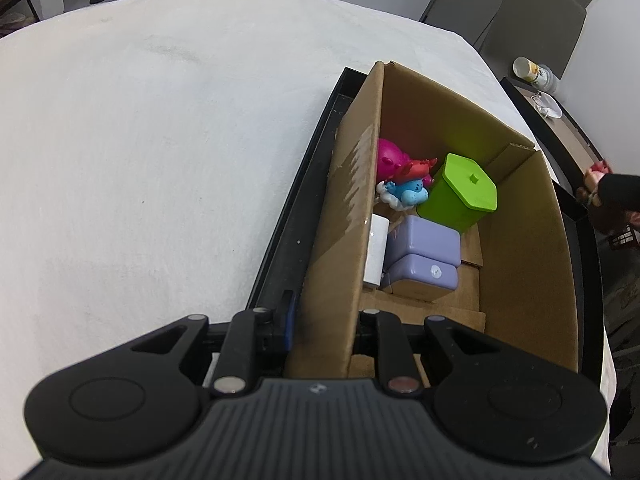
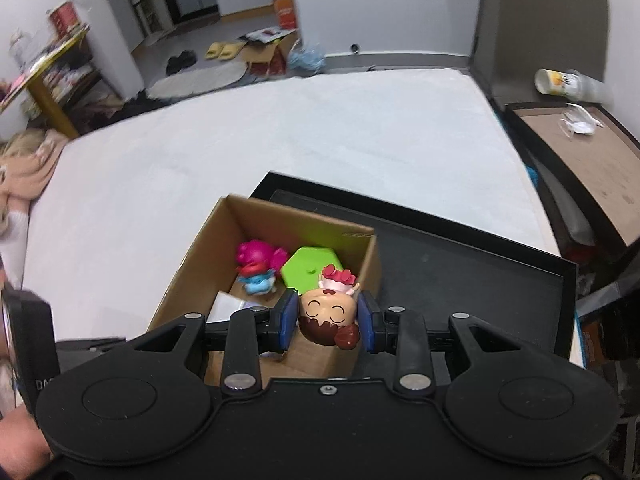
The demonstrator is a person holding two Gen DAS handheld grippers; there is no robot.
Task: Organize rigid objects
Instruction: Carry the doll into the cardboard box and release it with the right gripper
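Cardboard box (image 1: 520,248) is the landmark: it sits inside a shallow black tray (image 1: 304,184) on a white-covered table (image 1: 140,140), and most of the sorting looks done. At the box's far end lie a magenta toy (image 1: 390,156) and, just beside it, a blue figure with red hair (image 1: 408,188). A green lidded container (image 1: 464,190) stands next to them toward the box's middle. Nearer the camera, two lavender cases (image 1: 424,256) lie side by side, touching, with a white block (image 1: 376,252) against the box wall next to them.

One piece remains outside: a doll figurine with brown hair (image 2: 330,314), clamped sideways between the blue pads (image 2: 286,322) of the right gripper (image 2: 328,320) and held above the near part of the box, over the green container's side. My judgement is that lowering it into the free floor at the box's near end and letting go would finish the job, since no other loose object shows on the tray or table.

The left gripper (image 1: 320,320) straddles the box's near wall, one finger outside and one inside; whether it pinches the cardboard or merely brackets it I cannot tell.
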